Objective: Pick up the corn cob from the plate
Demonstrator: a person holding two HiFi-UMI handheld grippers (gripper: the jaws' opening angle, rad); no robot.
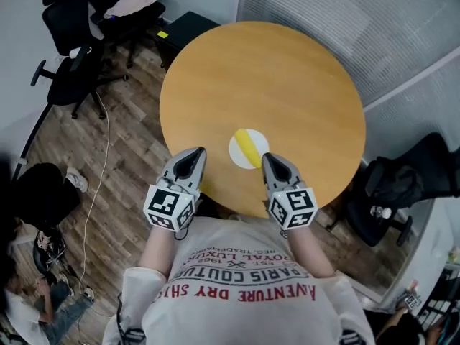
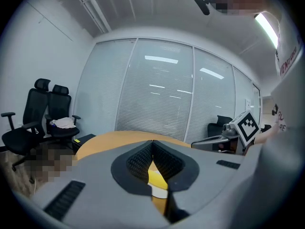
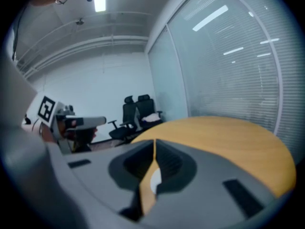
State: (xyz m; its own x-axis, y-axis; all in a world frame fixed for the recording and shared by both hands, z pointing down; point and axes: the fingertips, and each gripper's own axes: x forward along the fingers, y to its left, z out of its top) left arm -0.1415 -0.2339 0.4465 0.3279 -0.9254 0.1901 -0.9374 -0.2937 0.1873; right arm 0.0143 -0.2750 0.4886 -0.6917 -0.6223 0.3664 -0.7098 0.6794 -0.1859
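Closed and empty, left hand-held gripper (image 1: 195, 152) and right hand-held gripper (image 1: 268, 157), beside the corn cob (image 1: 249, 148).

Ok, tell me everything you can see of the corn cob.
The corn cob is a slim yellow piece lying flat and diagonally across a round white plate, near the person's edge of the round wooden table. It rests on the plate alone; nothing else touches it. Kernel detail is too small to tell.

left gripper view: I'm seeing only slivers of corn cob (image 2: 157, 178) and plate (image 2: 158, 191) past the left claw (image 2: 152, 143) | right gripper view: I'm getting the plate blurred, mostly hidden
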